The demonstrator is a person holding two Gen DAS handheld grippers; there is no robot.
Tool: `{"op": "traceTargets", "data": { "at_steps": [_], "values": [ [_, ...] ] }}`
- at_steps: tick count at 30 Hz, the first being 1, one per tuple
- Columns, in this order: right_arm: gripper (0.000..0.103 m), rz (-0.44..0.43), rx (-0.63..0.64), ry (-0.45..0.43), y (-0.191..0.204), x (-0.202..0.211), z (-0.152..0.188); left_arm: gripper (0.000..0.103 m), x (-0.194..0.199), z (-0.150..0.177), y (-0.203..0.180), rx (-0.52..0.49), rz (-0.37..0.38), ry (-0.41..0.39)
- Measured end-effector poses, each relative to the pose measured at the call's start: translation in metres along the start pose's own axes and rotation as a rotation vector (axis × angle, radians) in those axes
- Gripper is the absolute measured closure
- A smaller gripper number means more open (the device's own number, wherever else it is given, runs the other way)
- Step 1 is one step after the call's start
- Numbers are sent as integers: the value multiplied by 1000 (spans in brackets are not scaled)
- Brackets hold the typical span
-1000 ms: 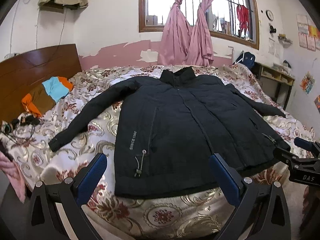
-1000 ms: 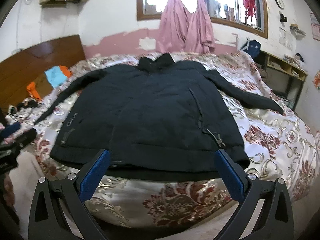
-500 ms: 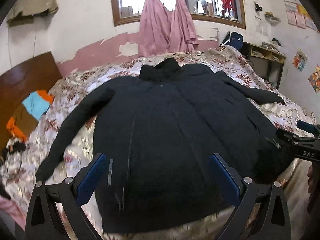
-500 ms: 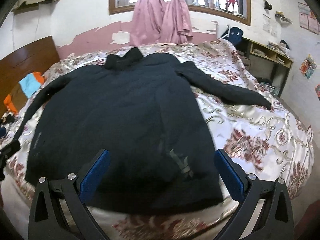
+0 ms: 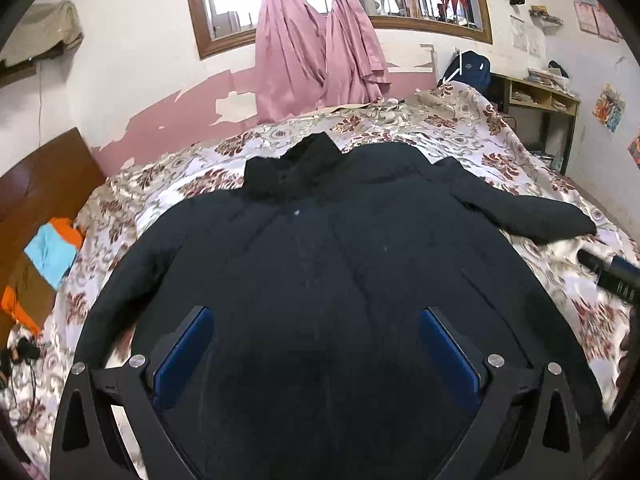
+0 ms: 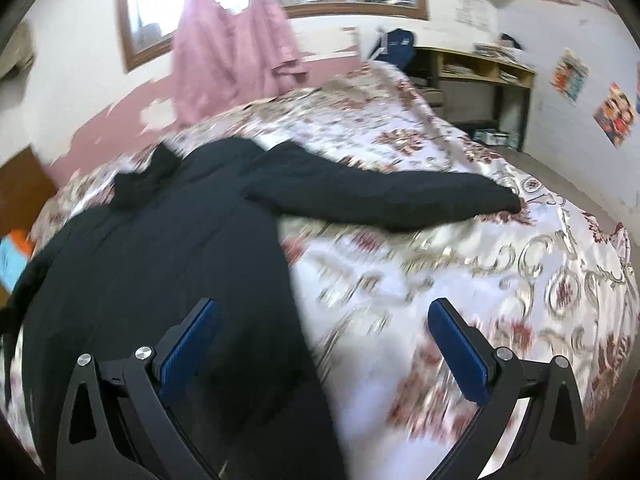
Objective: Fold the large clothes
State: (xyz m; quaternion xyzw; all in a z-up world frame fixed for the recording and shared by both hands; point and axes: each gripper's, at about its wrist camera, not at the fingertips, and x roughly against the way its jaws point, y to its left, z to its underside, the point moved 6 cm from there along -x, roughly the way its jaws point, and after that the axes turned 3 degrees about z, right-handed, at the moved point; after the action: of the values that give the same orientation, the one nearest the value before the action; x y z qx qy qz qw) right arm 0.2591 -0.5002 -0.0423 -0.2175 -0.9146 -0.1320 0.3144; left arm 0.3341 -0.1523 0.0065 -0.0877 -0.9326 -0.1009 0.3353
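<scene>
A large black padded jacket (image 5: 320, 280) lies front-up and spread flat on the floral bedspread (image 5: 440, 128), collar toward the window. My left gripper (image 5: 316, 356) hovers open over the jacket's lower middle, nothing between its blue pads. In the right wrist view the jacket (image 6: 160, 260) fills the left half and its right sleeve (image 6: 380, 196) stretches out across the bedspread (image 6: 500, 280). My right gripper (image 6: 324, 352) stands open above the jacket's right edge, straddling fabric and bedspread. The tip of the right gripper (image 5: 612, 270) shows at the left wrist view's right edge.
A wooden headboard (image 5: 36, 200) with an orange-and-blue garment (image 5: 48, 256) lies at the left. Pink curtains (image 5: 320, 40) hang at the window behind the bed. A wooden shelf unit (image 6: 480, 80) and a dark backpack (image 5: 468, 70) stand at the far right.
Both grippers have moved forward and down over the bed, closer to the jacket. The right gripper has swung right toward the outstretched sleeve; its view is motion-blurred.
</scene>
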Motion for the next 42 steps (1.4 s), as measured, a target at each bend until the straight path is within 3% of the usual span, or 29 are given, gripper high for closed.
{"op": "traceTargets", "data": {
  "at_steps": [5, 10, 15, 20, 25, 31, 32, 33, 35, 39, 40, 41, 42],
  "values": [
    [1, 110, -91, -10, -50, -59, -47, 0, -37, -22, -21, -27, 2, 13],
    [1, 167, -234, 34, -97, -111, -72, 0, -75, -41, -38, -27, -37, 40],
    [1, 252, -297, 68, -138, -152, -75, 0, -113, -52, -57, -34, -49, 86],
    [1, 303, -410, 130, -178, -184, -59, 0, -154, -69, -77, -9, 12, 119],
    [1, 223, -544, 138, -209, -202, -49, 0, -193, -83, -93, 87, 86, 140],
    [2, 126, -562, 25, -212, -212, -57, 0, -230, -90, -121, 147, 152, 139],
    [9, 120, -574, 20, -213, -213, -57, 0, -236, -87, -126, 138, 143, 154],
    [24, 111, -589, 20, -216, -215, -57, 0, -242, -84, -130, 128, 136, 171],
    [38, 85, -643, 29, -225, -225, -56, 0, -253, -76, -137, 110, 119, 208],
    [39, 92, -675, 35, -231, -239, -60, 0, -261, -71, -136, 146, 144, 226],
    [44, 102, -665, 30, -230, -244, -62, 0, -263, -70, -135, 145, 142, 230],
    [52, 115, -657, 29, -229, -244, -62, 0, -265, -69, -137, 140, 137, 233],
    [74, 136, -649, 36, -229, -246, -61, 0, -266, -69, -138, 134, 132, 239]
  ]
}}
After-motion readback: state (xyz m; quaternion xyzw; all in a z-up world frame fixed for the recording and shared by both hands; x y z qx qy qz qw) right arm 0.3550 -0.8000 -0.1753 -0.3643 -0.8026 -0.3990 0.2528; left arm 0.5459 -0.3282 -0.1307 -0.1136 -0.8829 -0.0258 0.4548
